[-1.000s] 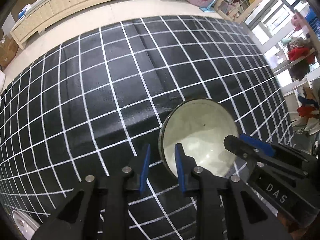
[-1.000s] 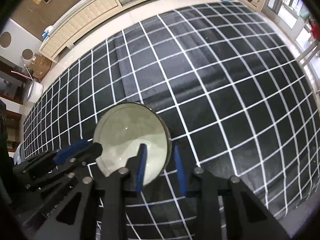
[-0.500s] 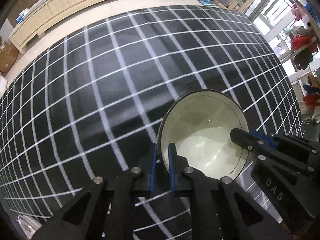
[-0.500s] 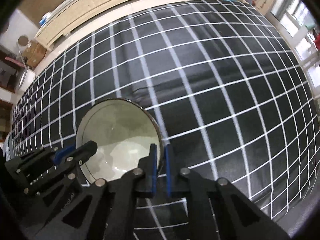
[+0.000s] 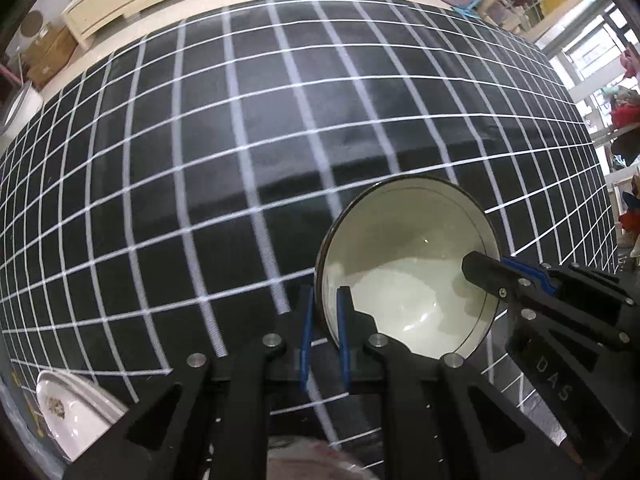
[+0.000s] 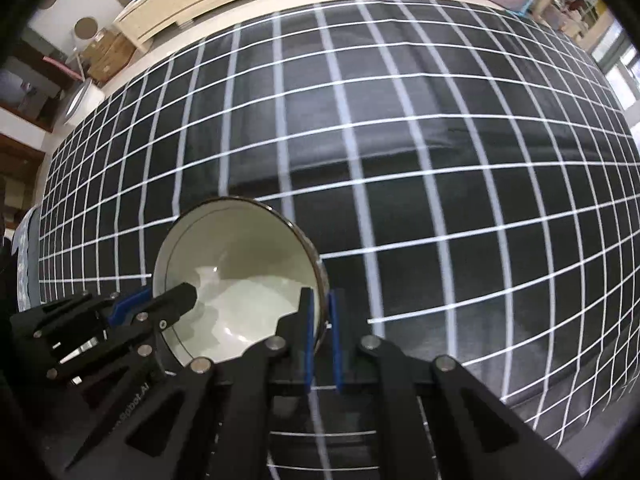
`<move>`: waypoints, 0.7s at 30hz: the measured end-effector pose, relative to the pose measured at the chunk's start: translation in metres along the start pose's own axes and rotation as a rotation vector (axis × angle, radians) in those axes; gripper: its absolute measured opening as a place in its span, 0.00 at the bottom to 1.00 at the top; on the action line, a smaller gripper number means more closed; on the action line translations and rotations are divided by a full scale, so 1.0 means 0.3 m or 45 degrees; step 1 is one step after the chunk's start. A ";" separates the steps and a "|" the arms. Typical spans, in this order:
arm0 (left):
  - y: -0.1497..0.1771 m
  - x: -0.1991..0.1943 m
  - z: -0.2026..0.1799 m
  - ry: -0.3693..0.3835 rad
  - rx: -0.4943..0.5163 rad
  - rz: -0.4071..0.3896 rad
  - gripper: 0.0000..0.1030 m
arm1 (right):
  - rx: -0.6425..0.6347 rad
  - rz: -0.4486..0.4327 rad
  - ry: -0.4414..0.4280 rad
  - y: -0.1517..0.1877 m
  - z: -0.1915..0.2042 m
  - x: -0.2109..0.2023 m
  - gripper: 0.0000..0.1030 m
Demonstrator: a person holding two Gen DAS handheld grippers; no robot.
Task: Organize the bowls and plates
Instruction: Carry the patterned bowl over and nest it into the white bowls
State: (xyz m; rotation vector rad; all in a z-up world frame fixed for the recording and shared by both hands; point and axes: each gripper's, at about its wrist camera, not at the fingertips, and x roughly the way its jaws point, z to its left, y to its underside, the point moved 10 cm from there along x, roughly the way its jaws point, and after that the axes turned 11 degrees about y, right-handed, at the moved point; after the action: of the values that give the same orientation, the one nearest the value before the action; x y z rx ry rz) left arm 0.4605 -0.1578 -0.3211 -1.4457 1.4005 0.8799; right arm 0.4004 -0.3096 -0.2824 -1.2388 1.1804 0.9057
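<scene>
The checked counter is spreading wide below. The bowl, resting there a second ago, is now hanging tilted above it, so the carry is starting. Left tongs and right tongs are pinching opposite rims, both having closed.

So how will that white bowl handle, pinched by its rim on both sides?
The bowl looks glazed and glossy, so probably slippery between the left gripper and right gripper. Likely rigid ceramic, so breakable if dropped. Rim-only pinches may let it tip.
</scene>
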 end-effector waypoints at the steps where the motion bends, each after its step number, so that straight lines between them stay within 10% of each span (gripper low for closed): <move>1: 0.014 -0.008 0.026 -0.005 -0.003 0.003 0.10 | -0.012 0.000 0.002 0.006 0.016 -0.003 0.10; 21: 0.197 -0.121 0.540 0.038 -0.102 -0.009 0.11 | -0.066 0.063 0.006 0.109 0.360 -0.021 0.10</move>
State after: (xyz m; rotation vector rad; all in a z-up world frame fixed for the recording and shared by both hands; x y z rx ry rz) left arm 0.4143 0.0101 -0.3484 -1.5289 1.3955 0.9226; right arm 0.3851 -0.1979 -0.2896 -1.2586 1.2027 0.9760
